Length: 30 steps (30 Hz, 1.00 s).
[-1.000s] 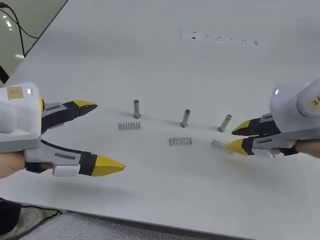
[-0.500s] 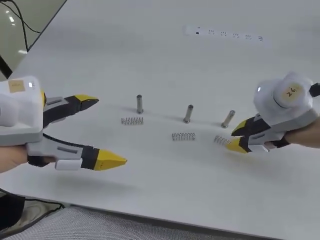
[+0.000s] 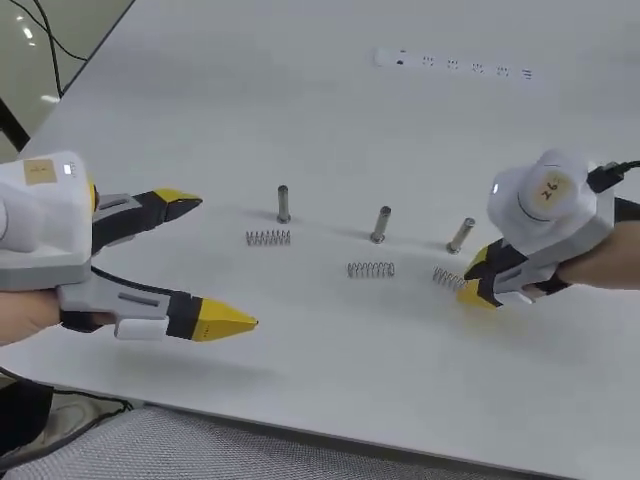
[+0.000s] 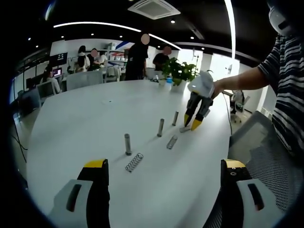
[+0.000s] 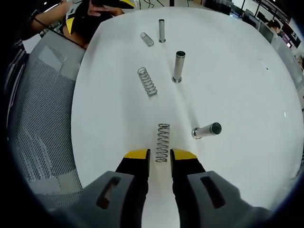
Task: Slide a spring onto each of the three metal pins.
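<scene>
One spring point(image 5: 163, 140) lies on the bench point(image 5: 237, 85), near end between my parted right fingers point(image 5: 137, 156), ungripped; my left fingers point(image 4: 96, 166) gape wide.

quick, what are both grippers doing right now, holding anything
left gripper: jaws wide open, holding nothing.
right gripper: jaws narrowly open around the near end of a spring, not clamped yet.

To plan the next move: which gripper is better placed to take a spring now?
Right. The right gripper has its tips on either side of the nearest spring, jaws slightly apart. The left gripper hangs wide open, away from all springs.
</scene>
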### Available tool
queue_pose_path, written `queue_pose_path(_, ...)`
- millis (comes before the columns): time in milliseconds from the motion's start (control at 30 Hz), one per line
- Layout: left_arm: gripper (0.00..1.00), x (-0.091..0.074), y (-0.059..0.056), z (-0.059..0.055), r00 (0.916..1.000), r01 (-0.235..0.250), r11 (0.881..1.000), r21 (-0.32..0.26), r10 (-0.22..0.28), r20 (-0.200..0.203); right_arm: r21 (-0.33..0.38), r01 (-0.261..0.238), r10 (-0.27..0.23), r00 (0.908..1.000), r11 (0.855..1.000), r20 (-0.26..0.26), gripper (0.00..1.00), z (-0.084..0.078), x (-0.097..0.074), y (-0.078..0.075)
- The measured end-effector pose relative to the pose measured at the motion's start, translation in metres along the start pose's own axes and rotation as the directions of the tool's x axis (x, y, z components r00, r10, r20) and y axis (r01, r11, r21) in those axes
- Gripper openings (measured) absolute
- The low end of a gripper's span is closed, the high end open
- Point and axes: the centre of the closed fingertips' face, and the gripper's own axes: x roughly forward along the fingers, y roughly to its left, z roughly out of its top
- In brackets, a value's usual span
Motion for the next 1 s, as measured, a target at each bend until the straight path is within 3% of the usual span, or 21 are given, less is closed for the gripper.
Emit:
queue_pose_path(500,0.97,-0.001,0.003,-0.001,1.0,0.002,1.0,-0.003,-0.002,-0.002,-0.05,0.001,-0.003,0.9989,0.999,-0.048,0.14,0.0,0.005,-0.001)
queue_pose_path(767,0.97,0.001,0.001,-0.001,0.9999,0.012,1.0,-0.002,-0.012,-0.008,-0.069,0.012,-0.015,0.9992,0.998,-0.038,0.13,0.001,0.001,-0.002)
queue_pose_path(1000,0.97,0.007,-0.003,0.001,0.9994,0.033,0.999,0.005,-0.032,-0.01,-0.088,0.011,-0.012,0.9998,0.996,-0.014,0.13,0.012,-0.012,0.003)
